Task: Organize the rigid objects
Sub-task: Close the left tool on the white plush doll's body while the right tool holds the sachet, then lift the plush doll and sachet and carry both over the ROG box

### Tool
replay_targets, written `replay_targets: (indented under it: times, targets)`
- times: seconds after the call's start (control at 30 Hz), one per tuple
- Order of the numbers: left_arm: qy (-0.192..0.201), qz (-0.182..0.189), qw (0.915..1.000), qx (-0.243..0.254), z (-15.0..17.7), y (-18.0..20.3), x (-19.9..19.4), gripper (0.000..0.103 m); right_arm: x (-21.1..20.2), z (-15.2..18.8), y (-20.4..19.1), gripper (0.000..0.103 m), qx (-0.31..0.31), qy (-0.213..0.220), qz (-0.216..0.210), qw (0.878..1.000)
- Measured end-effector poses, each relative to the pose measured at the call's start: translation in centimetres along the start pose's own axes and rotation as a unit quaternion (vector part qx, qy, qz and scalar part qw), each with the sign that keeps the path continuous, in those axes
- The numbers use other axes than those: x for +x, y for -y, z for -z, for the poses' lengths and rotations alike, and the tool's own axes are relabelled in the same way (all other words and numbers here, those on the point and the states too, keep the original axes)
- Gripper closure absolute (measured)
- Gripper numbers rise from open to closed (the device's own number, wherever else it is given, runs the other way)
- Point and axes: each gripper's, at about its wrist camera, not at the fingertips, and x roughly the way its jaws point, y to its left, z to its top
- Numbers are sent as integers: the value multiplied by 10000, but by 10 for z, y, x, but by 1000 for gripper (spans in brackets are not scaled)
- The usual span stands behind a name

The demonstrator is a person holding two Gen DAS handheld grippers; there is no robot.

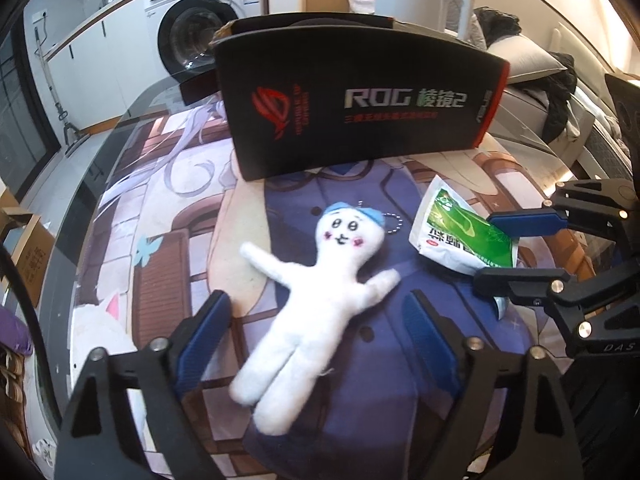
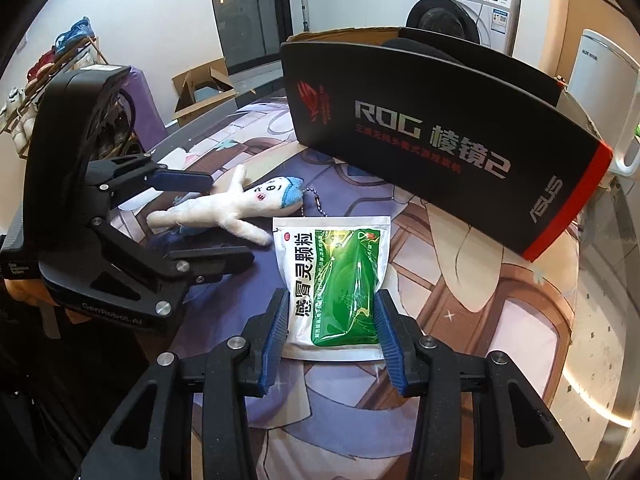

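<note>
Sachet [image 2: 334, 286] pinched between right tongs [image 2: 332, 320]; doll [image 1: 316, 284] between left tongs [image 1: 316, 332].

The black box [image 1: 360, 112] hides the washing machine's [image 1: 192, 36] lower door — its small label is unreadable.

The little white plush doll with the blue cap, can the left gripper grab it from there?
Probably yes. The white plush doll lies flat between the open fingers of the left gripper, nothing covering it. The green-and-white packet lies off to the side.
</note>
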Motion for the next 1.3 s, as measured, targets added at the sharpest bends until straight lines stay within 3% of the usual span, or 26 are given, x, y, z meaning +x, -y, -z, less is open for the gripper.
replay_targets:
  times: [0.1, 0.13, 0.17, 0.27, 0.5, 1.3]
  targets:
    - [81, 84, 9999, 98, 1, 4, -4, 39, -5, 1, 2, 61, 20, 46, 7, 10000]
    - [106, 109, 9998, 125, 1, 6, -5, 53, -6, 1, 2, 61, 29, 59, 9, 10000]
    - [124, 131, 9997, 148, 1, 7, -6, 60, -8, 1, 2, 61, 39, 74, 10, 10000]
    - [138, 210, 9995, 202, 2, 9, -8, 69, -11, 2, 4, 61, 45, 96, 31, 9999]
    - [151, 310, 9991, 249, 4, 12, -12, 72, -19, 3, 6, 61, 85, 147, 99, 9998]
    - [680, -13, 9967, 433, -16, 37, -57, 71, -81, 0, 18, 60, 107, 722, 403, 9965]
